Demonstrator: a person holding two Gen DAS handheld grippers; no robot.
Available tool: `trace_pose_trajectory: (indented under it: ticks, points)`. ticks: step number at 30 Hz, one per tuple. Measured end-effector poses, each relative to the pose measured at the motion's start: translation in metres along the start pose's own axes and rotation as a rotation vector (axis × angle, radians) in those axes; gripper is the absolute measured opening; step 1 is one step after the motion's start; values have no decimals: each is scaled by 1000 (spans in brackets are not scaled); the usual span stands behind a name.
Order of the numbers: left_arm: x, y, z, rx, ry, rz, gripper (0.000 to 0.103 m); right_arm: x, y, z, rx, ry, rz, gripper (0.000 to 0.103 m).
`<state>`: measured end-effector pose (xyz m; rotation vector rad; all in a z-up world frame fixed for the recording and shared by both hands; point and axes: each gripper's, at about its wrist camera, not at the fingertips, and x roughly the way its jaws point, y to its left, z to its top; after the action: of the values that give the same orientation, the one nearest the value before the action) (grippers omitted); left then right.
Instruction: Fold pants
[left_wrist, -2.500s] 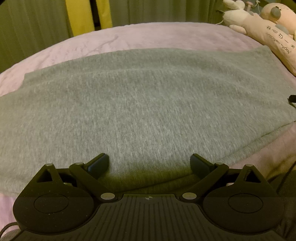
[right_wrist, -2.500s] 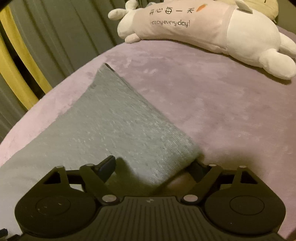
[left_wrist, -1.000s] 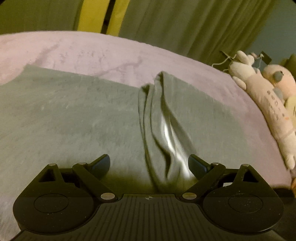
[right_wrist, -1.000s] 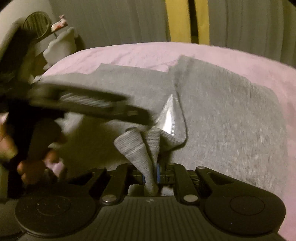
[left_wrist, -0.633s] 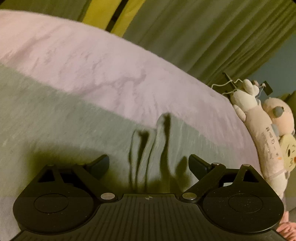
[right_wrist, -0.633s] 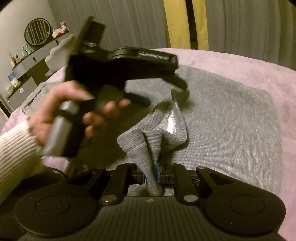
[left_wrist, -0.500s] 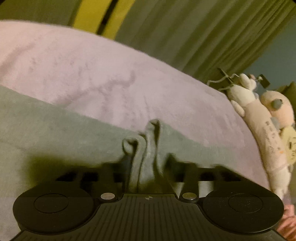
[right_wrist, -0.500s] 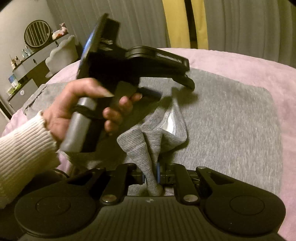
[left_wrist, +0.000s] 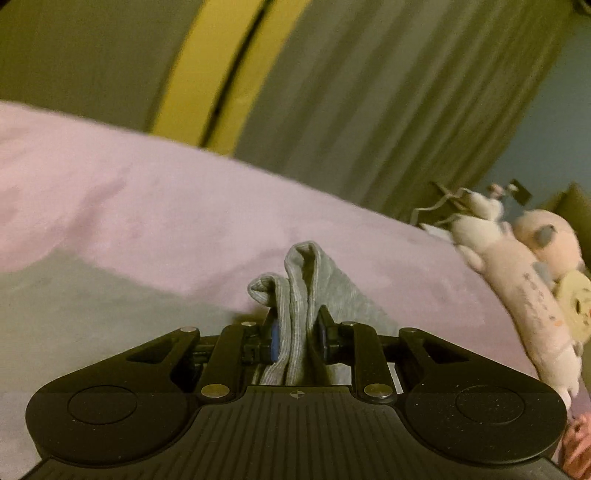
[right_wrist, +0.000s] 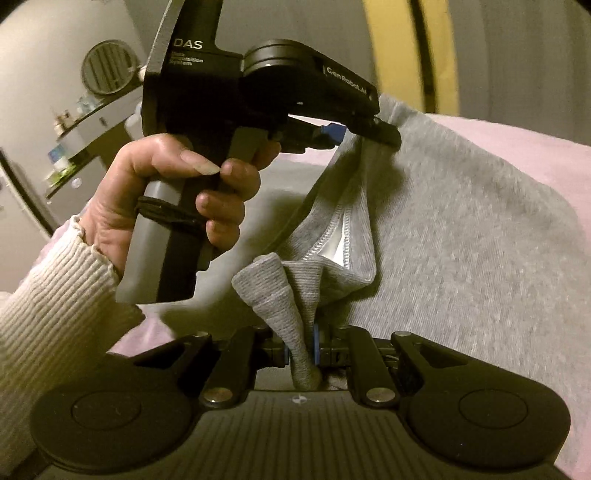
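The grey knit pants (right_wrist: 461, 236) lie spread on the pink bed cover (left_wrist: 147, 206). My left gripper (left_wrist: 295, 332) is shut on a bunched fold of the pants' edge (left_wrist: 303, 280), which stands up between its fingers. In the right wrist view the left gripper (right_wrist: 364, 127) shows from the side, held in a hand, pinching the far corner of the same edge. My right gripper (right_wrist: 301, 349) is shut on the near corner of that edge (right_wrist: 280, 295). The lifted edge hangs between both grippers and shows its inner seam (right_wrist: 343, 229).
Plush toys (left_wrist: 517, 266) lie along the right side of the bed. Grey and yellow curtains (left_wrist: 332, 92) hang behind the bed. A shelf with small items (right_wrist: 74, 122) and a round fan stand at the left in the right wrist view.
My left gripper has closed on the pants' edge and lifted it off the bed. My right gripper has stayed shut on its corner and both have risen.
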<state>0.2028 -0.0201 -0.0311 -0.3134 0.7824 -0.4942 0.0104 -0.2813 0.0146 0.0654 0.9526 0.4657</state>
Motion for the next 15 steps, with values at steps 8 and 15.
trace_pose_trajectory:
  ticks: [8, 15]
  points:
    - [24, 56, -20, -165, 98, 50, 32, 45, 0, 1, 54, 88, 41, 13]
    - [18, 54, -13, -181, 82, 17, 25, 38, 12, 3, 43, 79, 6, 13]
